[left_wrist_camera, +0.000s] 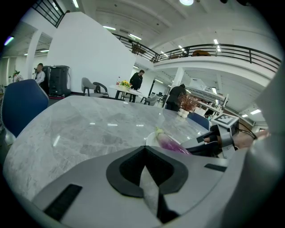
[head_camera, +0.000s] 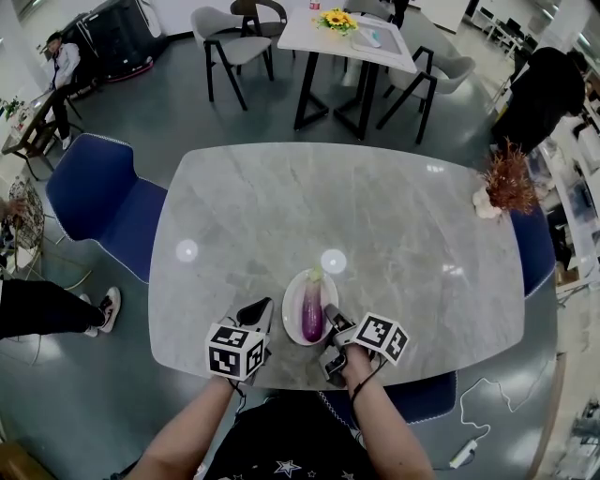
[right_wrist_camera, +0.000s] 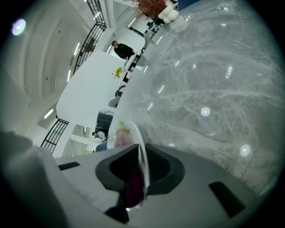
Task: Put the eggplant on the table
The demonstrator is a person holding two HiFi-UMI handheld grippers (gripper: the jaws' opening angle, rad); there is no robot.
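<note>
A purple eggplant (head_camera: 312,315) with a pale green stem lies on a small white plate (head_camera: 292,319) near the front edge of the grey marble table (head_camera: 375,216). My right gripper (head_camera: 331,315) is shut on the plate's right rim; in the right gripper view the rim (right_wrist_camera: 141,149) runs between the jaws with the eggplant (right_wrist_camera: 119,136) beside it. Just left of the plate, my left gripper (head_camera: 257,311) is shut and holds nothing. The left gripper view shows its closed jaws (left_wrist_camera: 145,164), the eggplant (left_wrist_camera: 172,144) and the right gripper (left_wrist_camera: 208,140) beyond.
A vase of dried reddish flowers (head_camera: 507,181) stands at the table's right edge. Blue chairs (head_camera: 98,199) sit at the left and right sides. Farther back is a white table with sunflowers (head_camera: 337,20), grey chairs, and people standing around the room.
</note>
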